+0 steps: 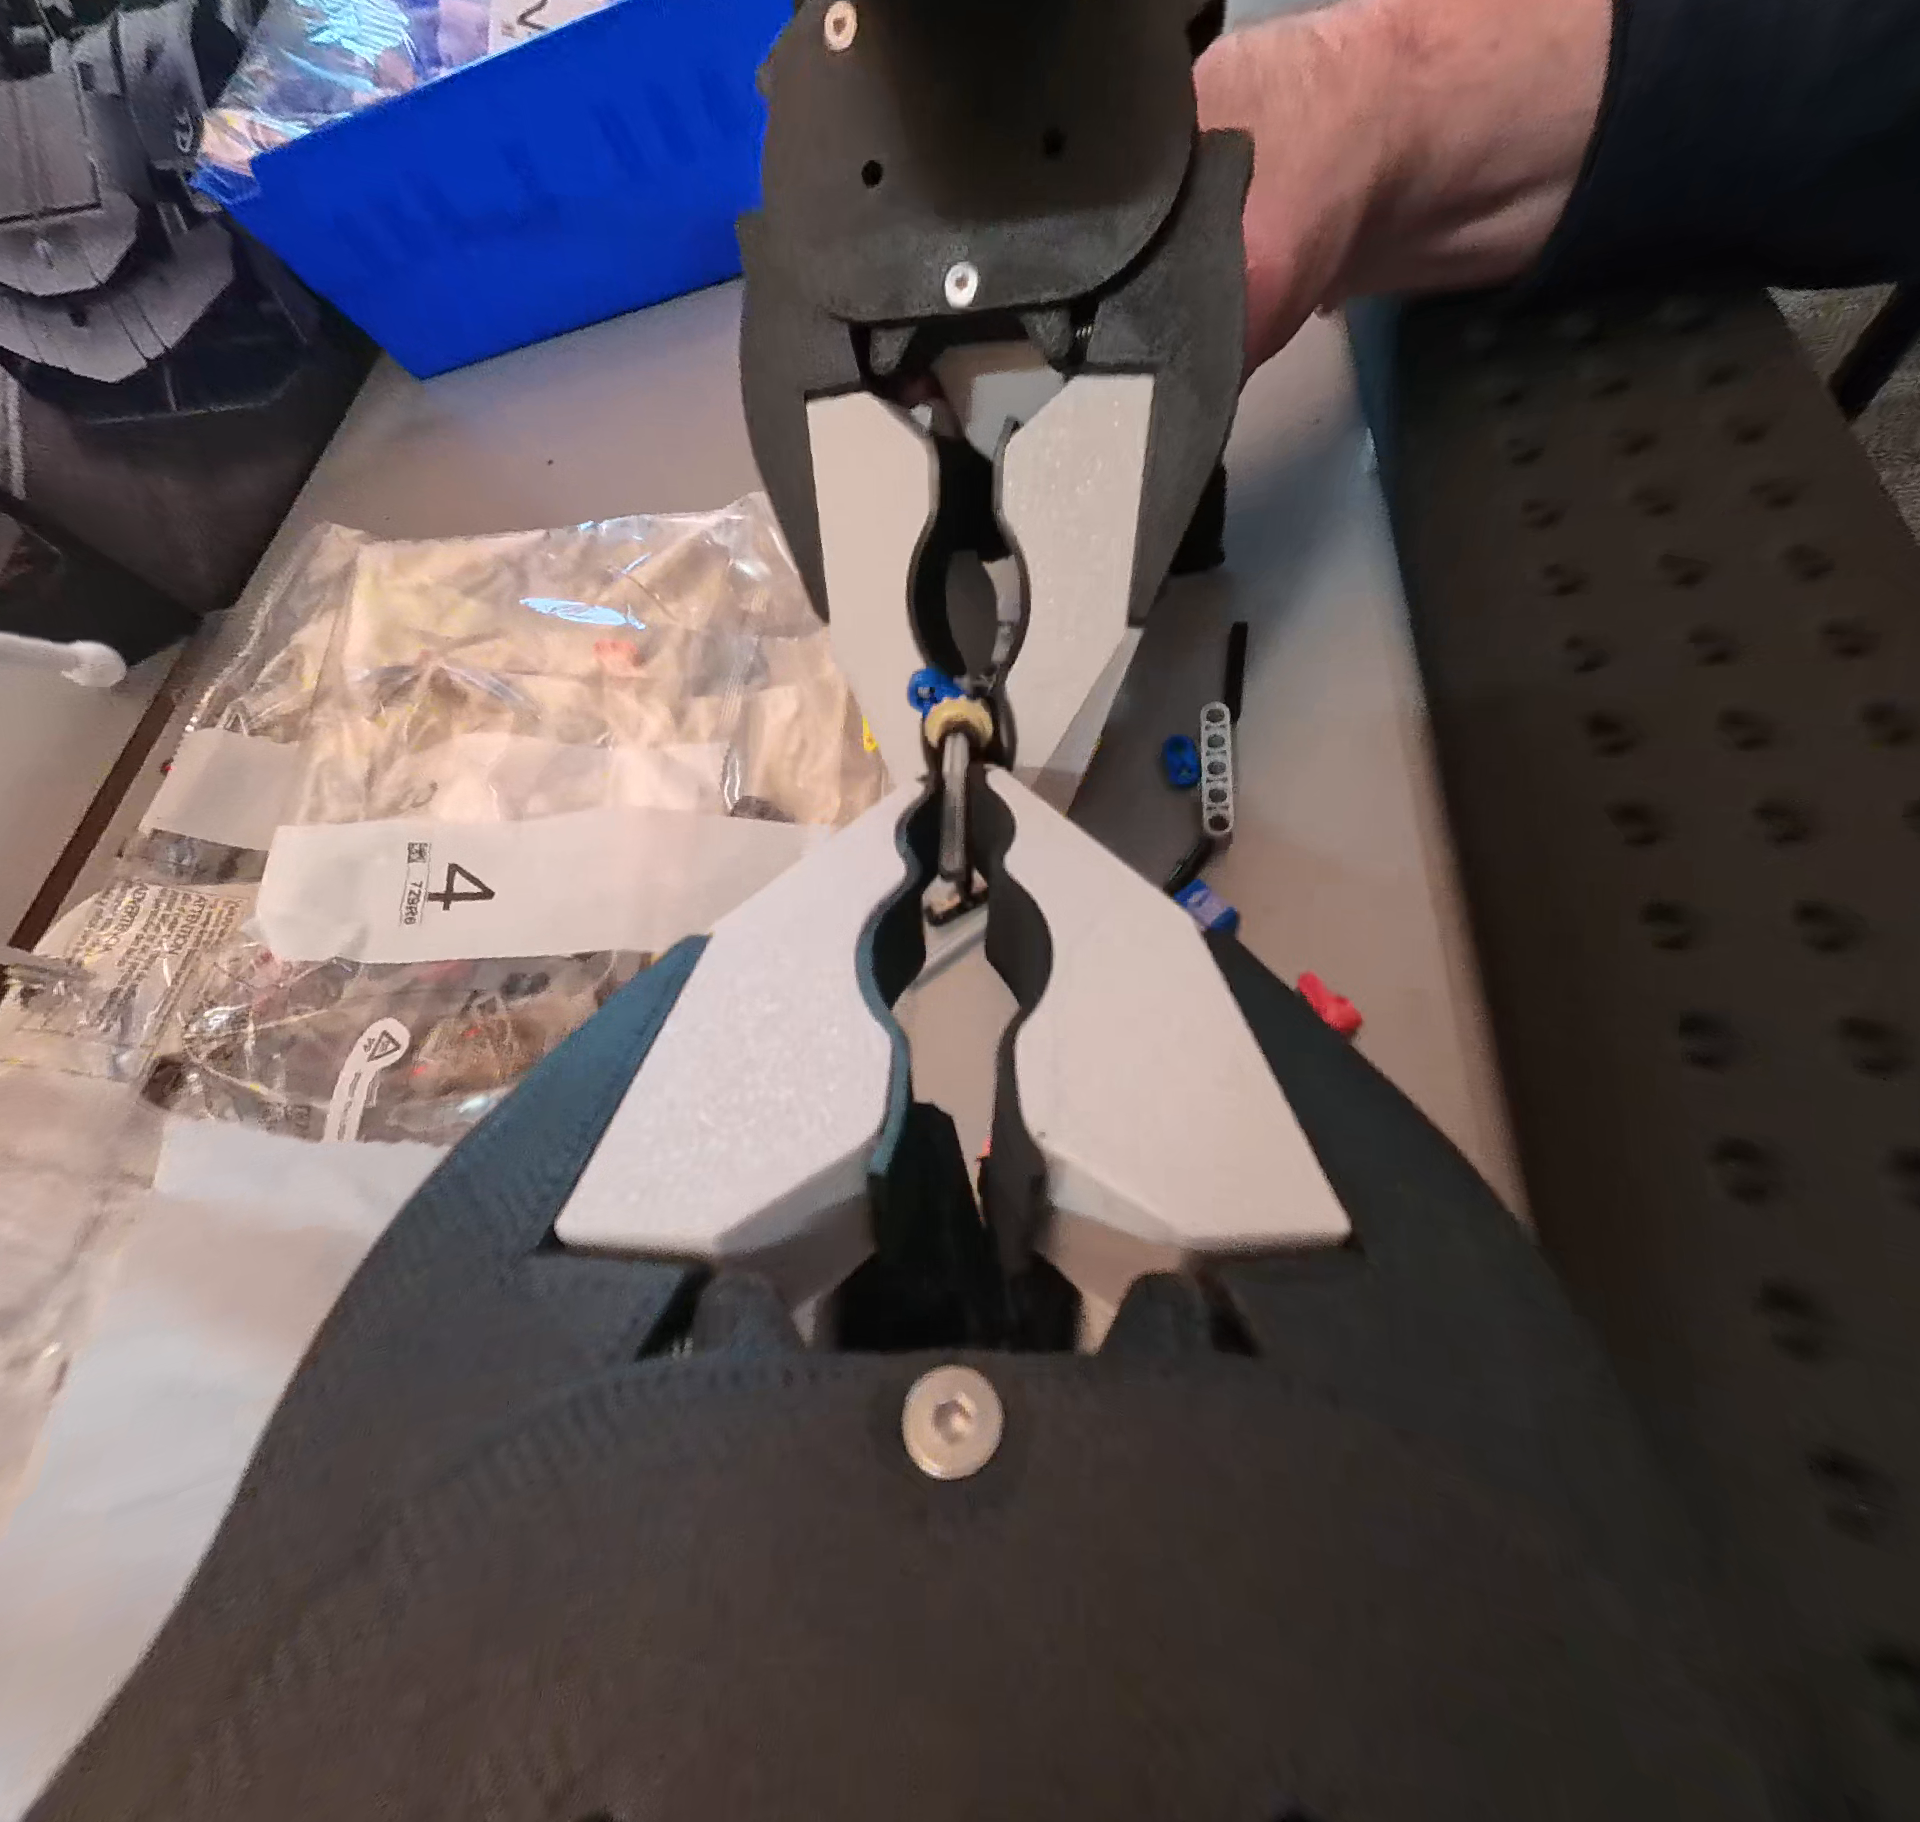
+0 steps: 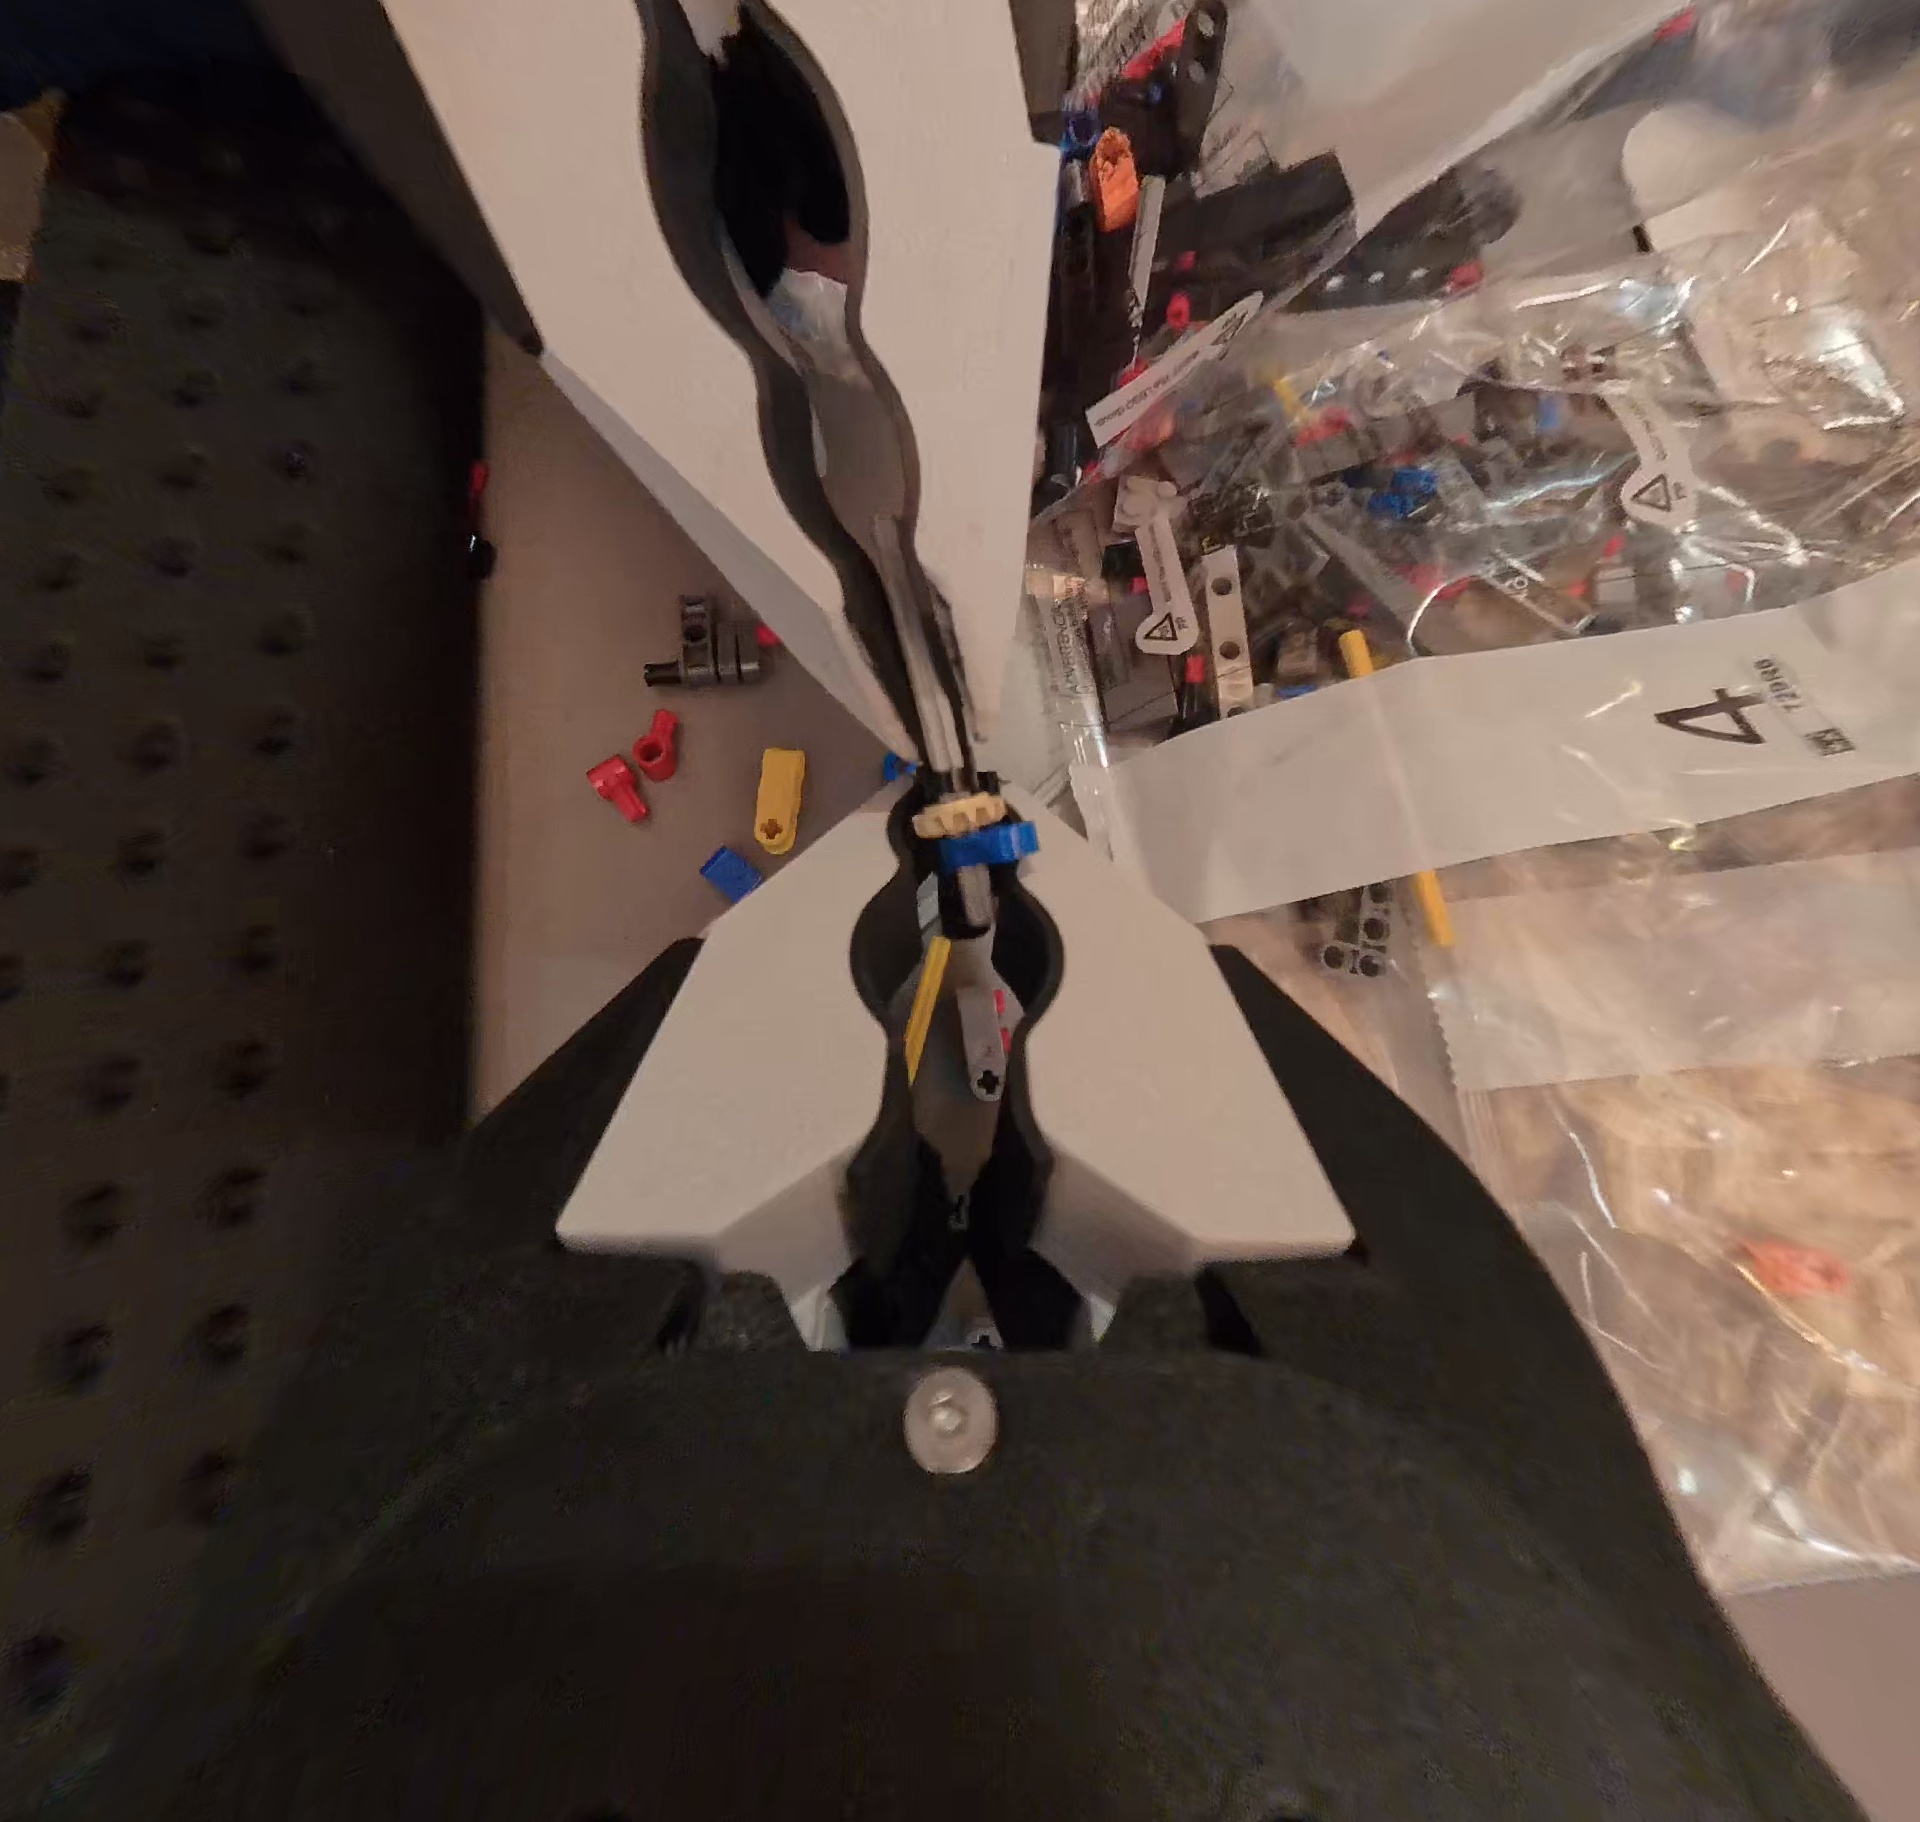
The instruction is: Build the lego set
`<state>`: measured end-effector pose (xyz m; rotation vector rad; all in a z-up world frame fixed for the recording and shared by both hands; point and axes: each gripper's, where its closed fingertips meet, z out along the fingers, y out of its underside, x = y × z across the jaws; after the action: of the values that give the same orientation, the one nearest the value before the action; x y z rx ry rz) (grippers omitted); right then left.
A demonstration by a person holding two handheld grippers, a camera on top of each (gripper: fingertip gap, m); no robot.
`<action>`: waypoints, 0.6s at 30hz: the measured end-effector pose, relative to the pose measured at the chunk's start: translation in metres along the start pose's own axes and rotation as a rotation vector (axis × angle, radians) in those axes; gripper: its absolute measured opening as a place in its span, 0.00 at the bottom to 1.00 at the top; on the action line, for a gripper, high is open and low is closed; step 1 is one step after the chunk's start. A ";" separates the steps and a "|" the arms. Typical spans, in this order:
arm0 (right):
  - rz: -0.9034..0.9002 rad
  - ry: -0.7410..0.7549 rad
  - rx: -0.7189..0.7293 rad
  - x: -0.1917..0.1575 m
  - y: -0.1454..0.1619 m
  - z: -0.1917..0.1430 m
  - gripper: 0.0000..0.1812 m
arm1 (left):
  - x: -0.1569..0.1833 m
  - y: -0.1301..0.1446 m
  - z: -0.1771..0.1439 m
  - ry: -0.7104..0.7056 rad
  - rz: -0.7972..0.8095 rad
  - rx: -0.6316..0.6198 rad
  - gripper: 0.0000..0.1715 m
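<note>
The left gripper [image 1: 956, 796] and right gripper [image 1: 961, 676] meet tip to tip above the grey counter [image 1: 1309, 754]. The left jaws are pinched on a thin dark axle [image 1: 954, 827]. The right jaws are closed on the small assembly with a tan gear and blue connector [image 2: 971, 827], seemingly so one steadies while the other pushes parts together. Clear numbered bags of loose pieces [image 2: 1507, 546] lie nearby within reach.

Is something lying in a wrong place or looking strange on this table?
Nothing looks damaged. A few loose pieces, such as the red connectors, yellow piece and blue plate, lie scattered on the table outside the bags. Both hand-held grippers grip one small axle assembly.
</note>
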<state>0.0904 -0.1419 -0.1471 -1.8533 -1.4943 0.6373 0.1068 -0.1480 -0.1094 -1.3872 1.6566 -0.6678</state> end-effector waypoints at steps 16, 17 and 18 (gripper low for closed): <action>-0.033 0.055 0.201 0.005 -0.026 -0.034 0.06 | -0.007 0.010 -0.007 -0.001 -0.005 -0.008 0.01; -0.026 0.050 0.209 0.005 -0.027 -0.034 0.06 | -0.007 0.010 -0.007 -0.001 -0.005 -0.006 0.01; -0.025 0.054 0.217 0.006 -0.028 -0.035 0.06 | -0.009 0.009 -0.008 -0.008 -0.006 -0.003 0.01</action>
<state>0.0990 -0.1398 -0.1029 -1.6715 -1.3546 0.7022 0.0956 -0.1385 -0.1107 -1.3950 1.6482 -0.6625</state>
